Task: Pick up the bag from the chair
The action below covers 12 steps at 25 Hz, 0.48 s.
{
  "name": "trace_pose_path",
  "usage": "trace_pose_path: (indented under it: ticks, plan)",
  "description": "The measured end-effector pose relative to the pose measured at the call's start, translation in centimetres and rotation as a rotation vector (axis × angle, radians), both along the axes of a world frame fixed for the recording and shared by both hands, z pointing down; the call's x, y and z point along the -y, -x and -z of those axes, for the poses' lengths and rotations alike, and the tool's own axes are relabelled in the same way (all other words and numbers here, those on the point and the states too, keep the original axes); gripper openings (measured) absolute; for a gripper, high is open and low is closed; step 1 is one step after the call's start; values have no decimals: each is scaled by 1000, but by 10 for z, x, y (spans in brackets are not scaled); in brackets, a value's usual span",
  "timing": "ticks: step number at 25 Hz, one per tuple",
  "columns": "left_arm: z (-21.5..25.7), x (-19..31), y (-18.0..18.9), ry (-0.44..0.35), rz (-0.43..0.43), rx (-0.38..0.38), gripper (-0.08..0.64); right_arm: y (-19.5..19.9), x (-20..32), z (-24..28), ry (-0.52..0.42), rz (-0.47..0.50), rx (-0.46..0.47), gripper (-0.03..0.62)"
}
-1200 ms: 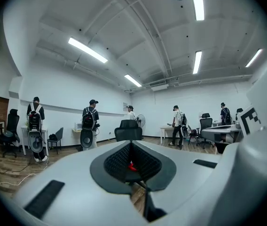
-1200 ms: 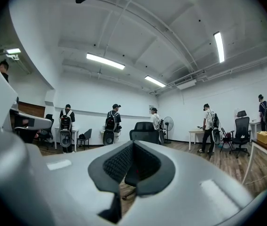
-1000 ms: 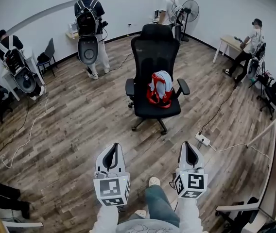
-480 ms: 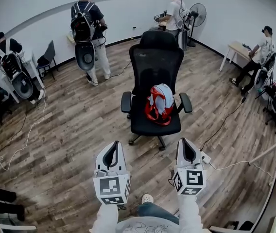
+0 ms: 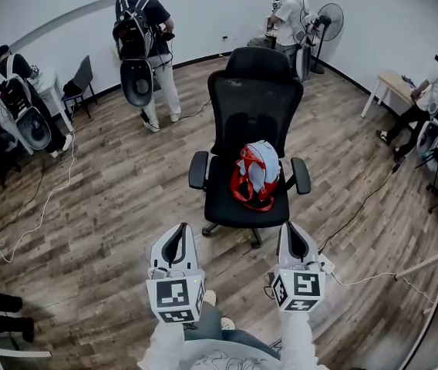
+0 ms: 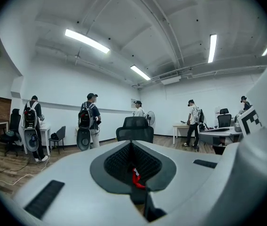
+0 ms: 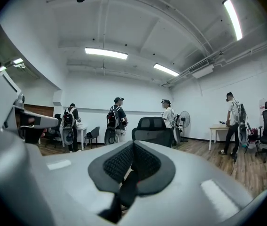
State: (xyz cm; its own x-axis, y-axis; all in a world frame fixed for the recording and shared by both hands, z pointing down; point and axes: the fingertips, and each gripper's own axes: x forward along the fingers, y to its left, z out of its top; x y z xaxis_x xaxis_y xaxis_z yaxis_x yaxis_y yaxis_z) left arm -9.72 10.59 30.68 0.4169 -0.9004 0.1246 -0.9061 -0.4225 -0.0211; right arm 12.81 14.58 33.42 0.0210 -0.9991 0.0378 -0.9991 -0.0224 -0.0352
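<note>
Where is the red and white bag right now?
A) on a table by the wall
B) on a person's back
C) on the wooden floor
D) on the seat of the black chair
D: the bag lies on the seat of the black chair, leaning toward its backrest, not on the floor or a table.

Brown wood-plank floor (image 5: 111, 191) carrying furniture and loose cords.
A black mesh office chair (image 5: 254, 114) stands on splayed legs at its middle. A thin white cable (image 5: 47, 209) snakes over the planks at the left. A white power strip (image 5: 325, 263) with its cord lies just right of the chair's base. A small dark side chair (image 5: 80, 79), a black pedestal fan (image 5: 328, 21) and a pale wooden table (image 5: 392, 87) stand near the walls.
</note>
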Motion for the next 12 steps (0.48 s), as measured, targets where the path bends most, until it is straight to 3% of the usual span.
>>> trace_pose_path:
  ticks: [12]
  plan:
    - [-32,134,-31,48,-25,4,5,-34,125,-28,42,-35,0,11]
